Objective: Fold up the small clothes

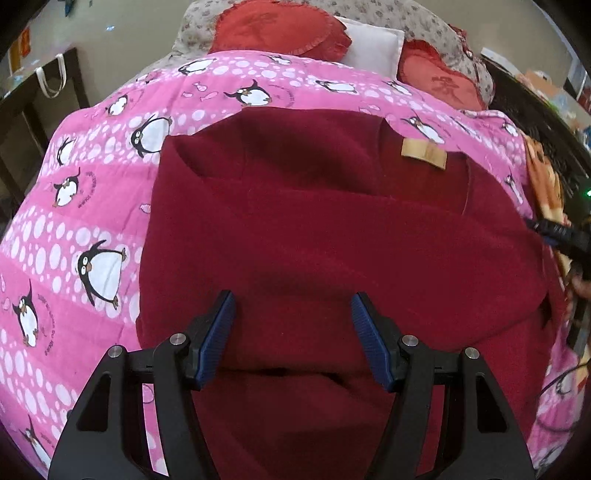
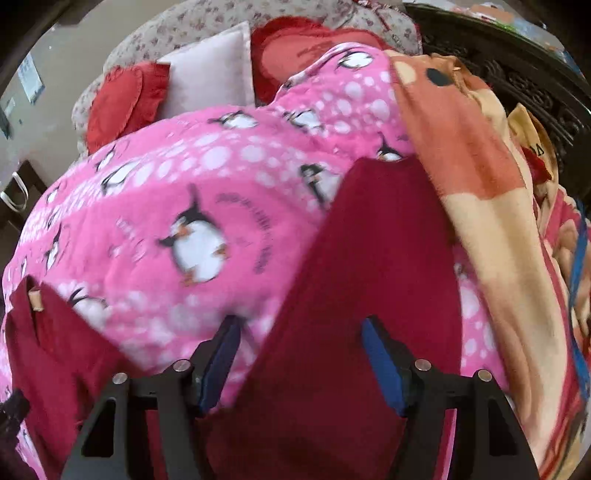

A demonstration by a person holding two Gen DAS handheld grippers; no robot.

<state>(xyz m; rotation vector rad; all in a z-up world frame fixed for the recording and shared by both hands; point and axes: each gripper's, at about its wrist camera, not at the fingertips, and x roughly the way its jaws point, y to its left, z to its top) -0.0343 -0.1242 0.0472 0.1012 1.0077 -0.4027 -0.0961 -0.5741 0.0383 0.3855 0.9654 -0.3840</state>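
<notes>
Maroon fleece, a small garment [image 1: 332, 236], is spread flat on a pink penguin-print quilt [image 1: 74, 229] that covers the bed. A tan label [image 1: 424, 153] is sewn near the garment's far edge, toward the pillows. The left gripper [image 1: 293, 341] is held above the near part of the garment with its blue-padded jaws spread wide, and nothing is gripped between them. In the right wrist view, a long maroon part of the same garment [image 2: 369, 258] is seen running from between the fingers toward the far right side of the quilt, beside an orange and cream blanket [image 2: 480, 206]. The right gripper [image 2: 301, 360] is seen with its jaws parted; the cloth lies between the pads, but no pressing on it is visible, and the picture is blurred. At the head of the bed, red cushions [image 1: 280, 31] and a white pillow [image 1: 373, 42] are stacked.
</notes>
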